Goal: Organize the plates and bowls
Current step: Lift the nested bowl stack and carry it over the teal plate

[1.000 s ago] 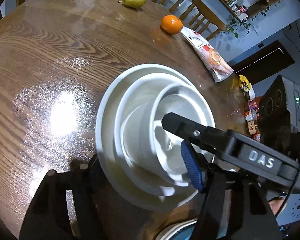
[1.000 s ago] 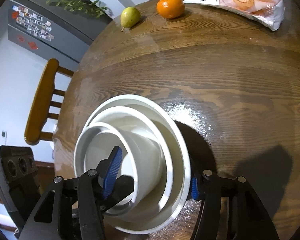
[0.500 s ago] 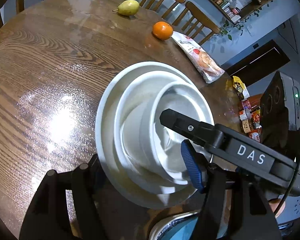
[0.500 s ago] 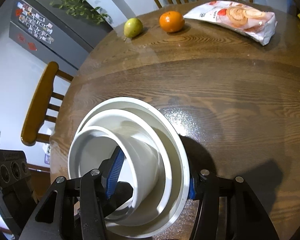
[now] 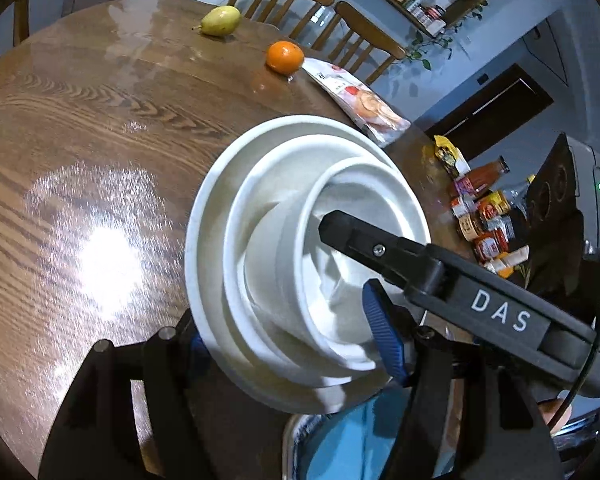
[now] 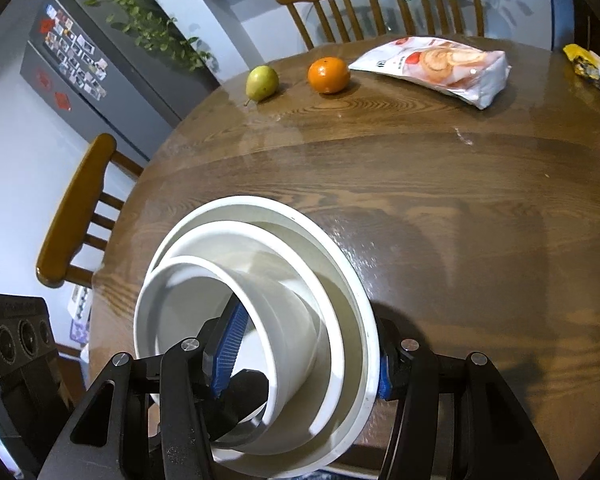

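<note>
Over the near edge of the worktop: my stack of white dishes, tilted and clear of the wood.
Stack: a wide plate outermost, a shallower dish nested in it, a deep bowl innermost.
Left hand-held gripper: jaws part-way closed and clamped across the stack's rim; one blue pad sits inside the bowl, the other finger lies behind the plate (mostly hidden by it).
Right hand-held gripper: same grip from the opposite side; blue ribbed pad inside the bowl, the other pad against the plate's outer rim.
Both at once: in the left view my right hand-held gripper's finger, lettered DAS, reaches over the bowl's mouth.
Far side of worktop: a pear, an orange beside it, then a snack bag, all well apart from the stack.
Right edge, left view: a cluster of bottles and packets.
Around the worktop: wooden chairs.
Below the stack: something blue; I cannot tell what.
</note>
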Tool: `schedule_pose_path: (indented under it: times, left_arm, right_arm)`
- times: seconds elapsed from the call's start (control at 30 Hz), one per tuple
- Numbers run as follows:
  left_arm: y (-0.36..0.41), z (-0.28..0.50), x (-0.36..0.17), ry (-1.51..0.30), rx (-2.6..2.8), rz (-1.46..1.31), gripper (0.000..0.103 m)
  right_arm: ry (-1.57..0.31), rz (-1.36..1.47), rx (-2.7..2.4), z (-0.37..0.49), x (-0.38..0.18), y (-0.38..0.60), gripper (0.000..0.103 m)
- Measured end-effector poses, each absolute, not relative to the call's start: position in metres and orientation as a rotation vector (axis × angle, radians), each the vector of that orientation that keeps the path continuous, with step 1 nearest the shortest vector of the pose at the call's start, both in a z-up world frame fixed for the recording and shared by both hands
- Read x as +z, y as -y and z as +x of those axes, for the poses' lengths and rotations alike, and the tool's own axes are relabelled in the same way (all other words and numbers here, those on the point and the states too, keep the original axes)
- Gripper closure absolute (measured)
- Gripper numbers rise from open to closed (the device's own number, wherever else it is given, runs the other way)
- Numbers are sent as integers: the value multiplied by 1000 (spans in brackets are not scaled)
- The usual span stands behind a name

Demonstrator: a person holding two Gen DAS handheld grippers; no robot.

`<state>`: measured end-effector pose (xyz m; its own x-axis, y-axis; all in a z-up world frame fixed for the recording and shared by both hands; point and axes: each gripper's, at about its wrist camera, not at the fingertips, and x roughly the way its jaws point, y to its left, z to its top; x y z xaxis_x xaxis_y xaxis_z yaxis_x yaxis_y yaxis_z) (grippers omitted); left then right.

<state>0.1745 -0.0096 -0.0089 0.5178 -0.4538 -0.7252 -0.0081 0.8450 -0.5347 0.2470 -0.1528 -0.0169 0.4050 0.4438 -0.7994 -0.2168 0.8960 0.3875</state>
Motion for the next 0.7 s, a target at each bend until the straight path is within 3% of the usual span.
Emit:
schedule_pose_path:
  times: [0.7]
  left_arm:
    - [37, 117, 6, -1011, -381, -479, 37]
  right_arm:
    - [-1030, 233, 347, 171, 5, 182, 47]
